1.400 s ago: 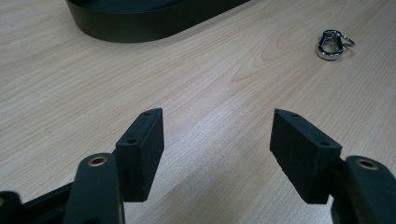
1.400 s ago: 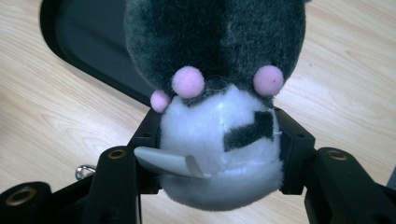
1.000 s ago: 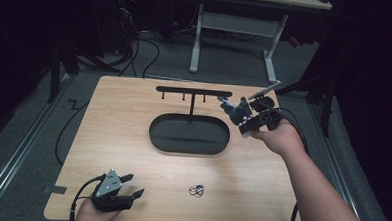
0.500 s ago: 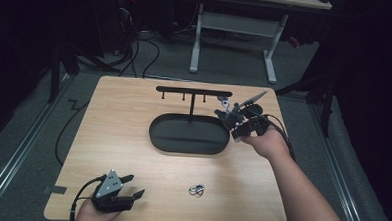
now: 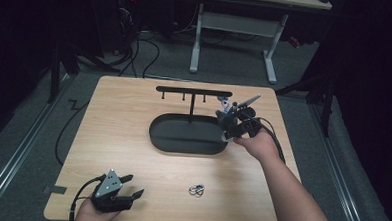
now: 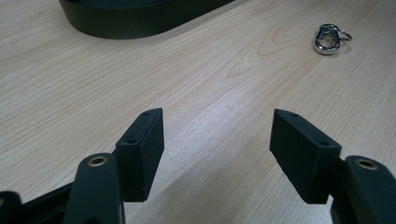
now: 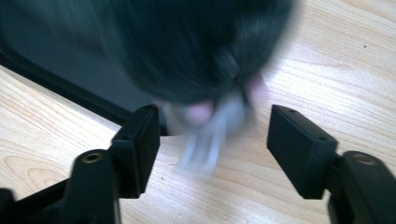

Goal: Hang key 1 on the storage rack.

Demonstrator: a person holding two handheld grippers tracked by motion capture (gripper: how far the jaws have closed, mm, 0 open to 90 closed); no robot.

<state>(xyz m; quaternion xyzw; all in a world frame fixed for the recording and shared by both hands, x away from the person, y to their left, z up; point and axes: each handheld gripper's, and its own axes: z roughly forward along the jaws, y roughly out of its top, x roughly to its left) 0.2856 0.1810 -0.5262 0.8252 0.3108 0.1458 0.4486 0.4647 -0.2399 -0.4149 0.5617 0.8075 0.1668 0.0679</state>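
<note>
Wooden and pale, the bench (image 5: 133, 133) carries a black oval tray (image 5: 183, 137) with a black hook stand (image 5: 192, 92) rising from it.

The right gripper (image 5: 229, 123) is at the right end of the tray, just over its rim. Its fingers (image 7: 140, 140) have just been opening and now stand apart. In the right gripper view a small blurry thing (image 7: 205, 128), grey and pink with a big dark fuzzy top, is between the fingers, right at the tray's edge and over the wood. The fingers do not press on it. It is too blurred to tell what it is.

The left gripper (image 5: 125, 196) lies low at the near left corner of the bench, held by a hand (image 5: 94, 216). Its fingers (image 6: 142, 149) are wide apart with nothing between them.

A shiny silver clip with rings (image 5: 196, 190) lies on the bench near the front edge, well apart from both grippers. In the left gripper view the clip sits far ahead, off to the right.
</note>
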